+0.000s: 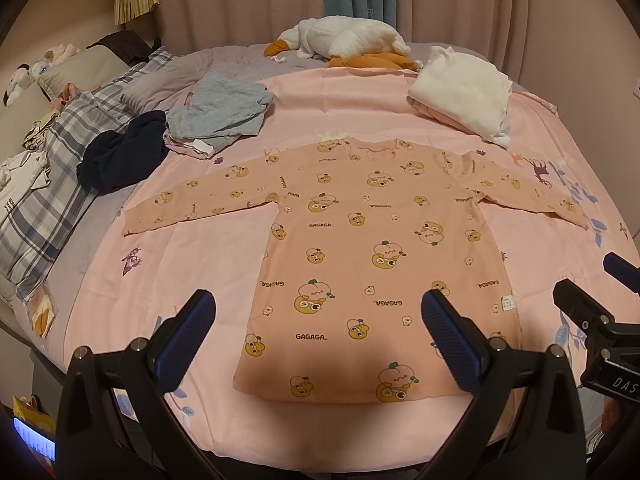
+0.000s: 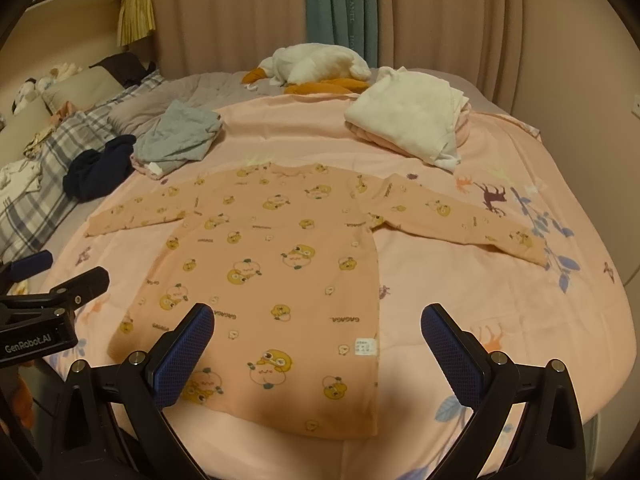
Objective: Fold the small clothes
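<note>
Hovering wide apart, your left tool (image 1: 318, 312) frames the peach shirt (image 1: 372, 264), flat on the pink sheet (image 1: 192, 264), sleeves outspread; right view: your right tool (image 2: 318, 326), likewise spread, over the shirt's (image 2: 276, 276) hem

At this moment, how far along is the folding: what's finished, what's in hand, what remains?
Done: the peach cartoon-print top lies spread flat on the pink sheet, both sleeves out, and a folded cream pile sits behind it. In hand: nothing; the left hand-held gripper and right hand-held gripper are open above the hem. Left: every fold of this top, plus the loose grey garment and dark garment.
</note>
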`<action>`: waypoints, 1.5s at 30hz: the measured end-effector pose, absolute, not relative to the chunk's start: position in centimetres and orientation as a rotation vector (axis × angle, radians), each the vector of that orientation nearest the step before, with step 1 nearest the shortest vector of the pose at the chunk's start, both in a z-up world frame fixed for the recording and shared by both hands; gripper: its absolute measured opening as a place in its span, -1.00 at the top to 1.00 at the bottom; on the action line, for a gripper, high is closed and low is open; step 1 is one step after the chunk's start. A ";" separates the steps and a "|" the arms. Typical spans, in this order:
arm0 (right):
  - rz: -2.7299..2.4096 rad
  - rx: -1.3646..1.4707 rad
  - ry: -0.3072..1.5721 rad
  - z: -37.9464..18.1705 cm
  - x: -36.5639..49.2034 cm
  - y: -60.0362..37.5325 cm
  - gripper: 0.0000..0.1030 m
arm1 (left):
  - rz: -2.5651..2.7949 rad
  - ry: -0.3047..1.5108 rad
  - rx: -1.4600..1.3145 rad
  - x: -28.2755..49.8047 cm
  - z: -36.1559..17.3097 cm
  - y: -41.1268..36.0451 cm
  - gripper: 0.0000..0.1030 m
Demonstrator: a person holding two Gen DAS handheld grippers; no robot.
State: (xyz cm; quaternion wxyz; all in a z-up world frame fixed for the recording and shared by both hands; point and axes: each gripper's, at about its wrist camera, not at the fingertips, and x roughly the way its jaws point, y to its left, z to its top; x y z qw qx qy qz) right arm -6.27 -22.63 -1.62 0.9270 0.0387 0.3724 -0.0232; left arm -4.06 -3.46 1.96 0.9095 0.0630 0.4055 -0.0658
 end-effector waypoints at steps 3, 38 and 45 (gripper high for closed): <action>-0.046 0.082 0.764 -1.6 -6.3 -22.7 -0.99 | -0.137 0.836 0.130 -4.1 2.0 -3.4 -1.00; -0.032 0.096 0.768 -1.9 -6.4 -22.2 -0.99 | -0.142 0.847 0.131 -4.0 1.4 -3.9 -1.00; -0.033 0.098 0.768 -1.9 -6.4 -22.4 -0.99 | -0.141 0.846 0.132 -4.0 1.3 -4.0 -1.00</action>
